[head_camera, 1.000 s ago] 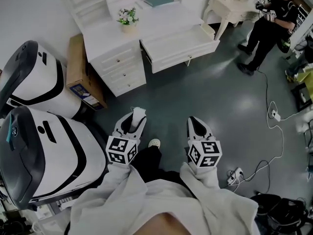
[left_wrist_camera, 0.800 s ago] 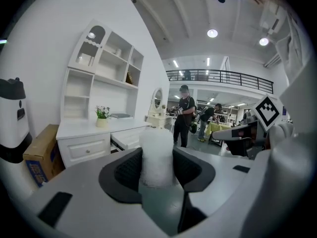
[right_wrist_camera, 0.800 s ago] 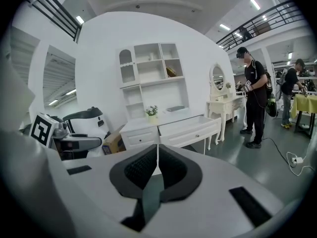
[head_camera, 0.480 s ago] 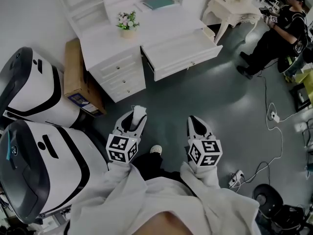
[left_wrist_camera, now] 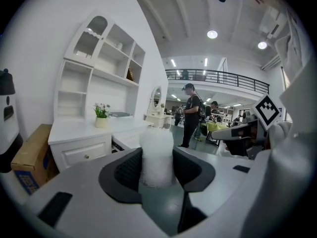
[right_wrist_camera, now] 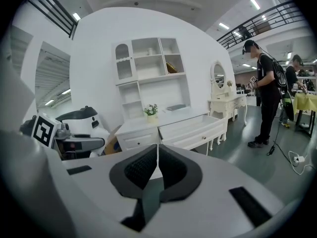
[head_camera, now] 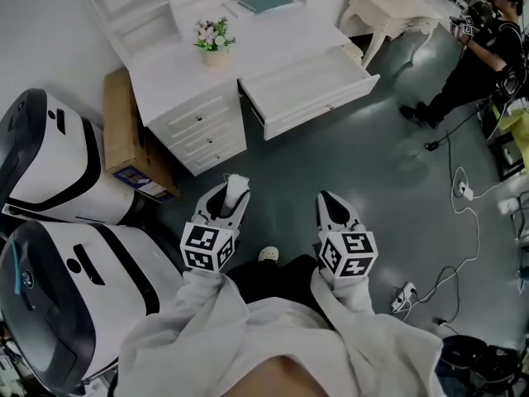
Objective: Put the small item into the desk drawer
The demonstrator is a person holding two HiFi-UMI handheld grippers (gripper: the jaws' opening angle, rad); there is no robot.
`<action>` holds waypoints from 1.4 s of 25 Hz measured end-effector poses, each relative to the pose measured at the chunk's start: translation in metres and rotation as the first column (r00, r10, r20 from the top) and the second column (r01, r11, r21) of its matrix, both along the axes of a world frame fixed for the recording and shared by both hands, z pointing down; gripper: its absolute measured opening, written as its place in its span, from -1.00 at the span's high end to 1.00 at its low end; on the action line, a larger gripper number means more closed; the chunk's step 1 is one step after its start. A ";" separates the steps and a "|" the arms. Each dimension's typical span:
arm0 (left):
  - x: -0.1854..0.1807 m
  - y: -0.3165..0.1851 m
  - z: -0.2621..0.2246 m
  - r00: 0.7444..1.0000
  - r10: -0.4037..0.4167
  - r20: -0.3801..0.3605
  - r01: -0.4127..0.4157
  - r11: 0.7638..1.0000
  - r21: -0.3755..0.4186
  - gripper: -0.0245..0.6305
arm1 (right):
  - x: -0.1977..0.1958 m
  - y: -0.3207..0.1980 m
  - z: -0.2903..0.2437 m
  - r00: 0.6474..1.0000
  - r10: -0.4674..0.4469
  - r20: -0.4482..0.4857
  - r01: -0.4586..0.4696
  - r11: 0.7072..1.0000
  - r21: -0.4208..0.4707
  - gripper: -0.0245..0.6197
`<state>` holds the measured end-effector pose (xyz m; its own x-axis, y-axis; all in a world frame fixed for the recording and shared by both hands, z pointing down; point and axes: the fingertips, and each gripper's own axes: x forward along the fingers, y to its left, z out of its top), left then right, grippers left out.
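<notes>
My left gripper (head_camera: 233,187) is shut on a small white crumpled item (head_camera: 237,185) that sticks out past its jaws; in the left gripper view the white item (left_wrist_camera: 156,155) stands upright between the dark pads. My right gripper (head_camera: 327,203) is shut with nothing in it, its pads (right_wrist_camera: 157,166) closed together. The white desk (head_camera: 194,64) stands ahead of me, with its wide drawer (head_camera: 307,89) pulled open and showing empty. Both grippers hang over the grey floor, well short of the desk.
A flower pot (head_camera: 213,40) and a teal book (head_camera: 266,1) sit on the desk. A cardboard box (head_camera: 126,139) leans left of it. Two white robot bodies (head_camera: 58,246) crowd my left. A person (head_camera: 475,52) stands at the right by a dressing table (head_camera: 390,2); cables (head_camera: 463,222) trail on the floor.
The view has shifted, so the desk and open drawer sit slightly lower and nearer. Both grippers keep their hold and pose. The person at the right has moved further right.
</notes>
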<state>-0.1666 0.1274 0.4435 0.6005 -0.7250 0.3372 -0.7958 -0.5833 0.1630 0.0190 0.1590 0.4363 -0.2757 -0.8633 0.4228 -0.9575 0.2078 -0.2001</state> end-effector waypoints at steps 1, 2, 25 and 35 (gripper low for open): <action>0.000 0.001 0.002 1.000 0.002 -0.002 -0.002 1.000 -0.007 0.34 | 0.001 0.000 0.001 1.000 0.001 -0.001 -0.001 1.000 -0.007 0.81; 0.001 0.003 0.004 1.000 0.004 -0.003 -0.004 1.000 -0.013 0.34 | 0.002 0.001 0.002 1.000 0.003 -0.002 -0.003 1.000 -0.012 0.81; 0.002 -0.070 0.019 0.998 -0.062 0.024 0.064 0.997 -0.045 0.34 | 0.017 -0.091 0.022 0.999 -0.037 0.031 0.039 0.998 -0.042 0.81; 0.036 -0.155 0.016 0.999 -0.035 0.025 0.036 0.999 -0.034 0.34 | 0.052 -0.167 0.021 0.999 -0.013 0.030 0.014 0.999 -0.043 0.81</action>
